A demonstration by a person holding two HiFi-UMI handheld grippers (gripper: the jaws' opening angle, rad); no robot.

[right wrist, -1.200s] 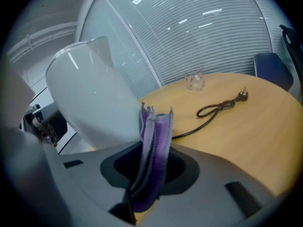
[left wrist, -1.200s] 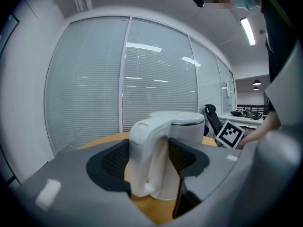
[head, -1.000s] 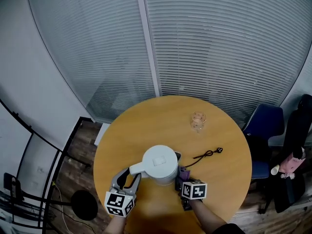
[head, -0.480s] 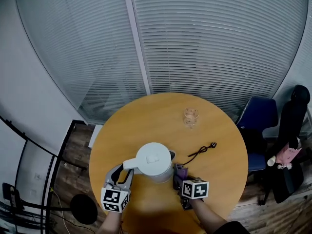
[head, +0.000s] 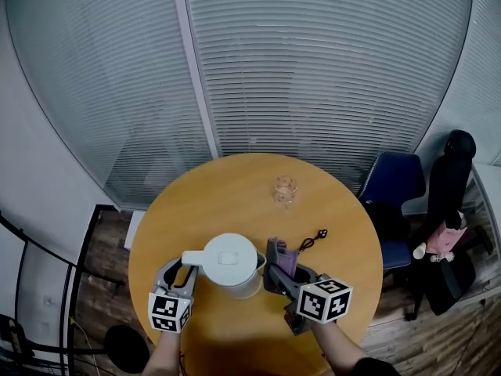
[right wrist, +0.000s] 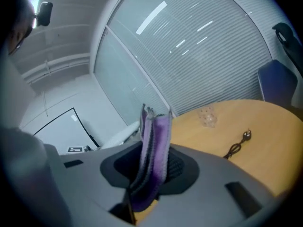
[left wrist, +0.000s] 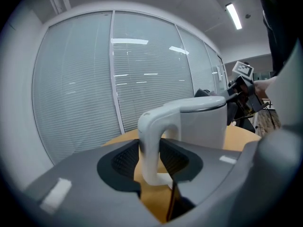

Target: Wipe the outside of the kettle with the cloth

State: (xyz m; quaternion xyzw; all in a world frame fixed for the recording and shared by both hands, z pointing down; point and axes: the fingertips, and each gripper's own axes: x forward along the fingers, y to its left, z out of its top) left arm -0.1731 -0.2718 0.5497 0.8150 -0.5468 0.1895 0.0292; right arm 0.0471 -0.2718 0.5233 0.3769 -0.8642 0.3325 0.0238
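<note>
A white electric kettle (head: 229,265) stands on the round wooden table (head: 235,186), its handle (head: 188,258) pointing left. My left gripper (head: 178,274) has that handle (left wrist: 154,141) between its jaws, which are closing, and both pads touch it. The kettle body (left wrist: 203,122) rises just beyond. My right gripper (head: 280,271) is to the right of the kettle, lifted off the table and shut on a folded purple cloth (head: 280,257). In the right gripper view the cloth (right wrist: 154,160) stands upright between the pads of the right gripper (right wrist: 151,168).
A clear glass (head: 285,190) stands on the far part of the table. A black cable with a plug (head: 311,240) lies right of the kettle. A blue chair (head: 395,182) and a black chair (head: 450,178) stand at the right. Blinds cover the glass wall behind.
My right gripper has risen from the table with the cloth, up to the kettle's right side. My left gripper's jaws have narrowed around the handle.
</note>
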